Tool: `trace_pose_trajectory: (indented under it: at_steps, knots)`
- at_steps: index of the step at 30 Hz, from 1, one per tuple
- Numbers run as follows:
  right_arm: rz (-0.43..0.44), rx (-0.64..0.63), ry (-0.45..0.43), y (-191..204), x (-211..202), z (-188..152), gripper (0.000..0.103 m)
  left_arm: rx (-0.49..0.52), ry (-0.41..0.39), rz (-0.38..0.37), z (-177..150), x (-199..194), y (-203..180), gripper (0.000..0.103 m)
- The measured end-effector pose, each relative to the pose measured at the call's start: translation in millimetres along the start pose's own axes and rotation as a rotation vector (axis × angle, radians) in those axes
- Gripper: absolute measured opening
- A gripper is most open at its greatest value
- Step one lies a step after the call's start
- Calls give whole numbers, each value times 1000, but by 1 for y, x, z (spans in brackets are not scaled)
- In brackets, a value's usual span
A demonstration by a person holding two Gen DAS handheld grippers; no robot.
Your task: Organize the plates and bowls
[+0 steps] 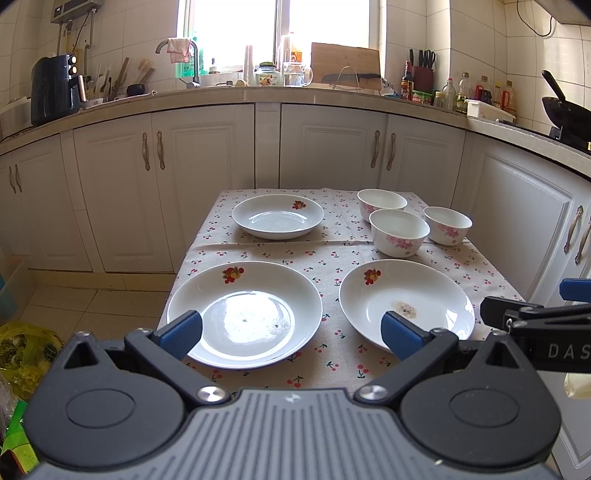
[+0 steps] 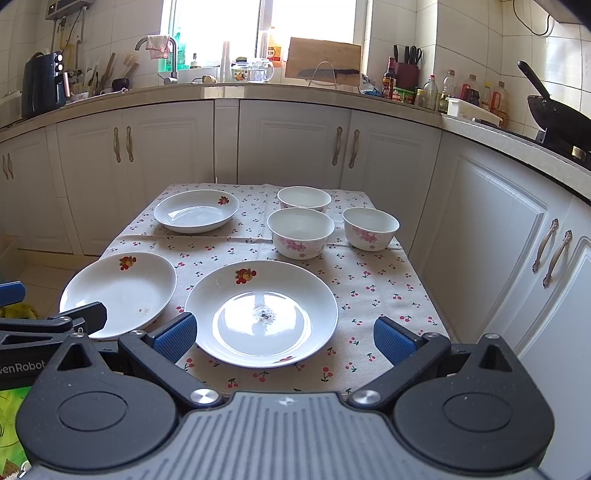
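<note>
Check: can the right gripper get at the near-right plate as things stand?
Probably yes. The right gripper is open, the near-right plate lies straight ahead between its fingers, and nothing stands between them on the cloth.

Blown-out window [image 1: 273, 33] backlight, plate [image 1: 245, 314] glare, fisheye-bent edges, sharp focus.

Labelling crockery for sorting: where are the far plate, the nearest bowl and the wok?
far plate [image 1: 277, 218], left wrist view, its centre well
nearest bowl [image 2: 300, 230], right wrist view, its inner wall
wok [image 2: 554, 118], right wrist view, its black side
</note>
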State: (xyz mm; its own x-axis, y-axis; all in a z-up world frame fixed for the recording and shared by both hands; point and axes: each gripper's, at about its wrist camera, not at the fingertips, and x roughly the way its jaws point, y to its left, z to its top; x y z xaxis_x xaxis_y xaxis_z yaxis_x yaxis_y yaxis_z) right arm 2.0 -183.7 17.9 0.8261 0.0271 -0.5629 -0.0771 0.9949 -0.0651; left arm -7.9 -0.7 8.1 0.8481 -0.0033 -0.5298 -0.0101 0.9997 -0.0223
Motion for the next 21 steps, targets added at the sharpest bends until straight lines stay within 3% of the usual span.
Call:
trace_pose_trajectory:
  at_steps: [21]
  knots:
    - [-5, -3, -7, -1, 0, -1, 103, -4, -2, -3, -1, 0, 1, 102]
